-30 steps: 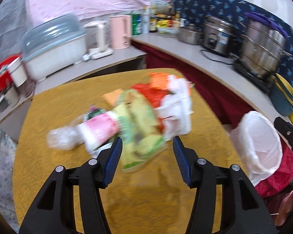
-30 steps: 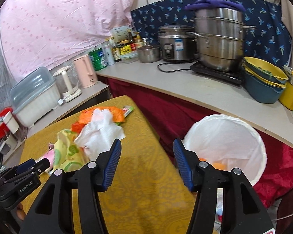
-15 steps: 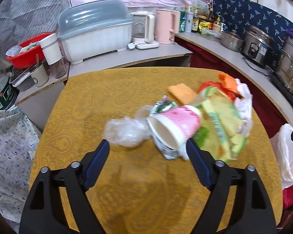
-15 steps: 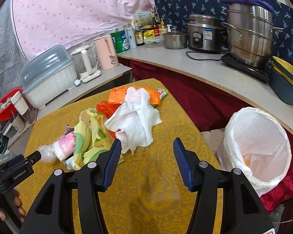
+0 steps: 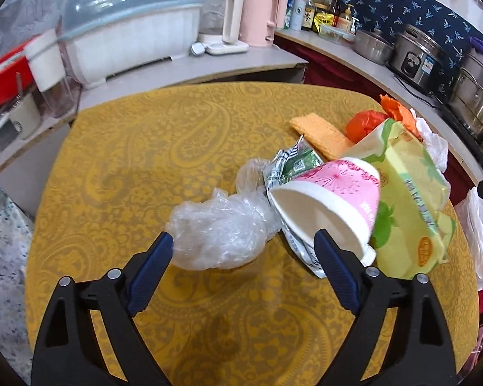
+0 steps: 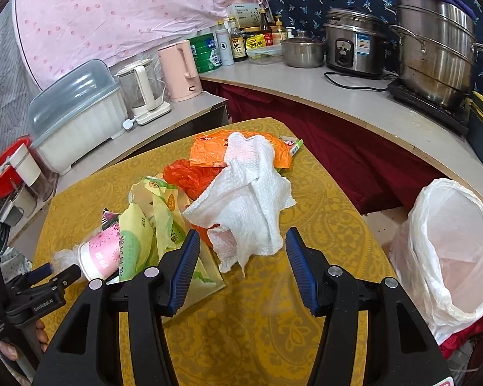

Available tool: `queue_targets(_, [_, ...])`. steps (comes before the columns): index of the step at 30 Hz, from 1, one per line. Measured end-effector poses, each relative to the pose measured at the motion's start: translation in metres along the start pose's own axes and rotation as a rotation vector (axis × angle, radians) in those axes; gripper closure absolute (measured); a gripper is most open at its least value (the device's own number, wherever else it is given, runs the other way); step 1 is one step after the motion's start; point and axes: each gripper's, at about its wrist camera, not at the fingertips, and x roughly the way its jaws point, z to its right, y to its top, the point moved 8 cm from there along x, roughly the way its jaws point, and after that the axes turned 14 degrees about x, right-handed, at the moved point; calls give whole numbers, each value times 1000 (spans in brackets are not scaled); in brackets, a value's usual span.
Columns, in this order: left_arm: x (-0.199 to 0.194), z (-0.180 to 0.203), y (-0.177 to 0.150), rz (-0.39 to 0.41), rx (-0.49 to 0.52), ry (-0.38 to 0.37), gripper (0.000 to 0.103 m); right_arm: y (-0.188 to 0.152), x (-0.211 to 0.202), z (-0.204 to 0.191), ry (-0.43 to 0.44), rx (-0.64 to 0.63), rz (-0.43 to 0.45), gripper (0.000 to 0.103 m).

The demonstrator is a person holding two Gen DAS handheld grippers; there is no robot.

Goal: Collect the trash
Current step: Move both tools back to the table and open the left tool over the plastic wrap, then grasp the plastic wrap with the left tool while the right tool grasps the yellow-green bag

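Observation:
A heap of trash lies on the yellow table (image 5: 145,148). My left gripper (image 5: 243,241) is open, its fingertips on either side of a crumpled clear plastic bag (image 5: 219,231) and the rim of a tipped pink paper cup (image 5: 331,202). Behind the cup lie a green-white foil wrapper (image 5: 293,160), a yellow-green package (image 5: 409,186) and an orange sponge (image 5: 322,132). My right gripper (image 6: 240,241) is open just before a white paper towel (image 6: 251,193), which lies over orange bags (image 6: 209,148). The pink cup (image 6: 101,252) and the left gripper (image 6: 48,273) show at the left.
A bin lined with a white bag (image 6: 450,247) stands off the table's right edge. Behind the table, a counter holds a covered dish rack (image 5: 128,32), kettles (image 5: 260,16), bottles, a rice cooker (image 6: 354,45) and a steel steamer pot (image 6: 434,51).
My left gripper swung left off the yellow-green package and closed in on the clear bag and pink cup. My right gripper turned from the bin toward the paper towel and moved close to it.

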Motion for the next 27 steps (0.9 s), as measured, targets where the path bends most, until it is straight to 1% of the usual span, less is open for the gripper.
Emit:
queue_targets(2, [7, 0, -1, -8, -12, -34, 28, 1, 5, -3, -3, -2, -3, 49])
queue_targets(4, [12, -1, -3, -14, -22, -56, 40, 2, 10, -6, -6, -1, -6, 49])
queue_targets(5, [13, -1, -4, -15, -25, -62, 45, 2, 12, -7, -5, 0, -7, 49])
queue_targets(7, [17, -1, -6, -27, -30, -74, 61, 3, 17, -11, -6, -1, -8, 49])
queue_targets(8, [18, -2, -8, -31, -33, -78, 65, 3, 19, -12, -6, -1, -9, 49])
queue_targets(9, [19, -3, -9, -34, -34, -87, 70, 3, 20, -14, -6, -1, -10, 49])
queue_targets(12, [19, -2, -13, -34, -30, -95, 78, 0, 23, -19, 3, 0, -22, 49])
queue_targets(13, [17, -1, -13, -29, -24, -88, 80, -1, 23, -21, 7, -1, -24, 49])
queue_targets(16, [10, 0, -14, -21, -23, -89, 82, -7, 19, -30, 25, -14, -33, 49])
queue_targets(20, [-2, 2, -15, -4, -36, -93, 83, -17, 19, -43, 43, -38, -49, 49])
queue_targets(23, [-12, 3, -15, 8, -44, -96, 83, -28, 30, -52, 45, -64, -78, 51])
queue_targets(24, [-15, 4, -15, 11, -42, -94, 83, -32, 35, -53, 42, -69, -88, 54])
queue_targets(25, [-19, 5, -15, 16, -37, -93, 83, -38, 42, -53, 36, -72, -110, 64])
queue_targets(26, [-22, 6, -15, 19, -33, -88, 83, -42, 47, -53, 38, -73, -128, 71])
queue_targets(27, [-27, 7, -15, 23, -28, -84, 83, -46, 50, -53, 37, -75, -141, 82])
